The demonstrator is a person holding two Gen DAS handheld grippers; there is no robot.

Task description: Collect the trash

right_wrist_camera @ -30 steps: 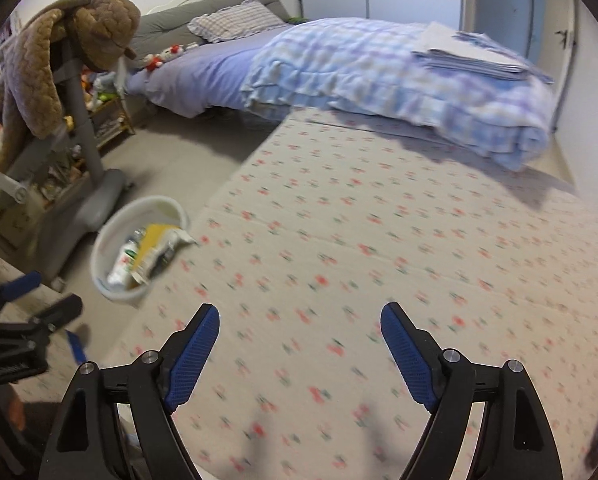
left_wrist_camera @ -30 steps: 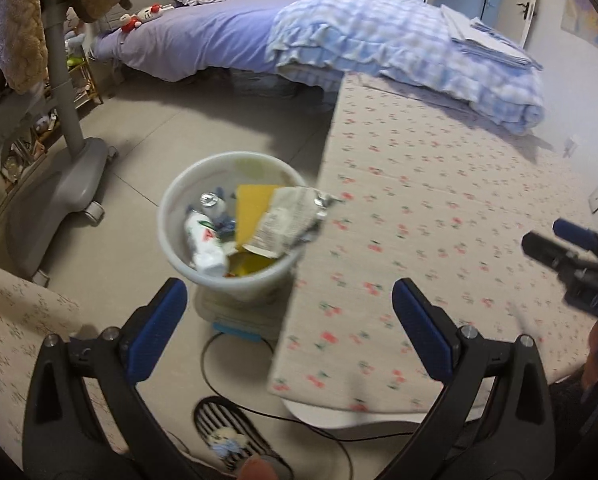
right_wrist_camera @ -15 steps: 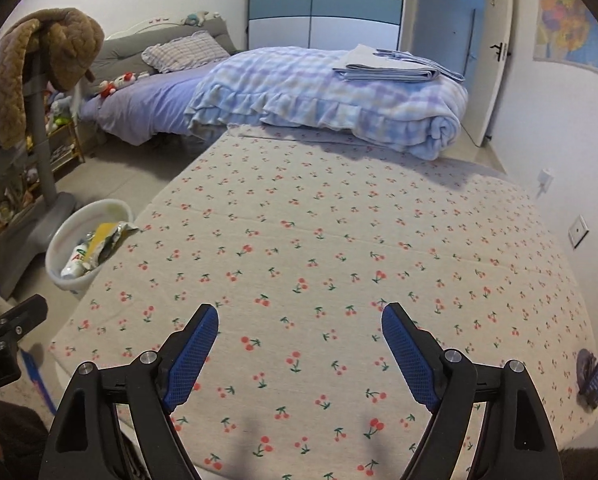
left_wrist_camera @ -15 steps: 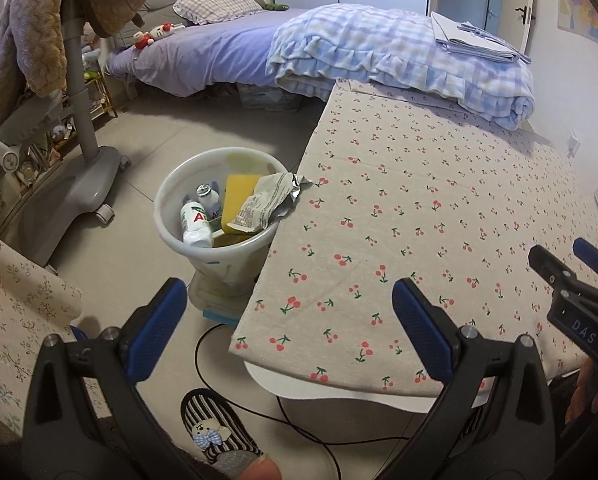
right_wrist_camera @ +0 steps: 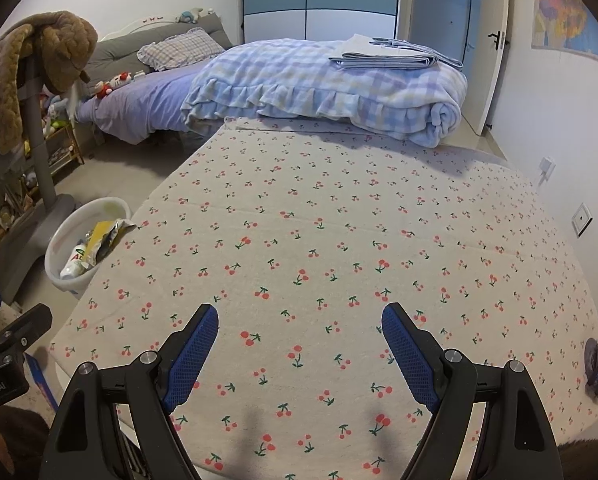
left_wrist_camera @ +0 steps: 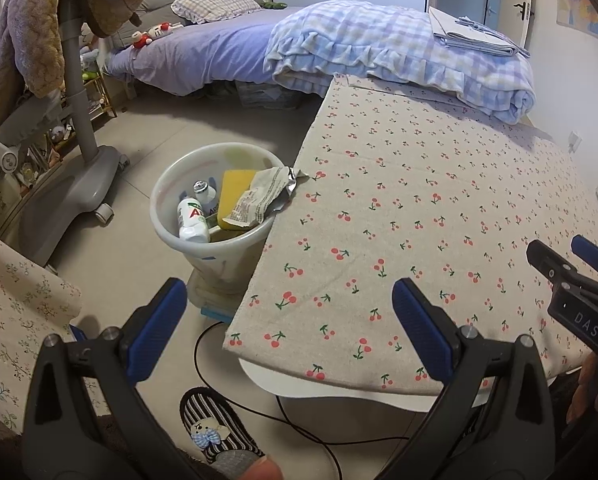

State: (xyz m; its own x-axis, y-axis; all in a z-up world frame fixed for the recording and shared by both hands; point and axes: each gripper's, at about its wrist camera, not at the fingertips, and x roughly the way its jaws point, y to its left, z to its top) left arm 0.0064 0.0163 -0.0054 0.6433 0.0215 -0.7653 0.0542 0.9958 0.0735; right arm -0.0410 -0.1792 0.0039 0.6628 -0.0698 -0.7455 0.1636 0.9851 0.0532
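Inside white bin (left_wrist_camera: 167,216), bottles (left_wrist_camera: 191,218), yellow wrapper (left_wrist_camera: 255,196)

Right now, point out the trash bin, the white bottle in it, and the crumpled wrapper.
trash bin (left_wrist_camera: 167,184): left wrist view, left inner wall.
white bottle (left_wrist_camera: 191,218): left wrist view, labelled body.
crumpled wrapper (left_wrist_camera: 259,196): left wrist view, printed middle.

A bed (right_wrist_camera: 147,108) with a checked blanket (right_wrist_camera: 331,88) stands beyond the cherry-print table (right_wrist_camera: 339,240); grey tiled floor (left_wrist_camera: 187,132) lies left of the table.
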